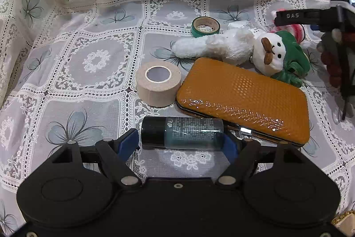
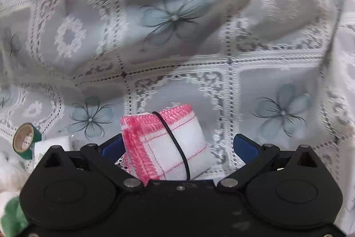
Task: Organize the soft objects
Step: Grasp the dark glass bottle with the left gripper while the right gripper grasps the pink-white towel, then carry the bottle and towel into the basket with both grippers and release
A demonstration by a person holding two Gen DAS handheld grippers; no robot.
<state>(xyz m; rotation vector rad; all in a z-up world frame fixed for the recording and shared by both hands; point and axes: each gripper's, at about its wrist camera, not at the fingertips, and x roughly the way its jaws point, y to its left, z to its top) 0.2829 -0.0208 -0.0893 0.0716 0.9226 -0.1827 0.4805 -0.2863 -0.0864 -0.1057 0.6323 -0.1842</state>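
Your left gripper (image 1: 184, 143) pinches a small dark-capped bottle (image 1: 183, 133) lying crosswise, low in the left wrist view. Your right gripper (image 2: 179, 148) stands spread wide; the folded cloth (image 2: 166, 143) sits between its fingers at lower centre, nearer the left one, white with fuzzy pink stitched edges and a thin black band around it. A white plush toy (image 1: 244, 48) in green clothing lies at right centre of the left view.
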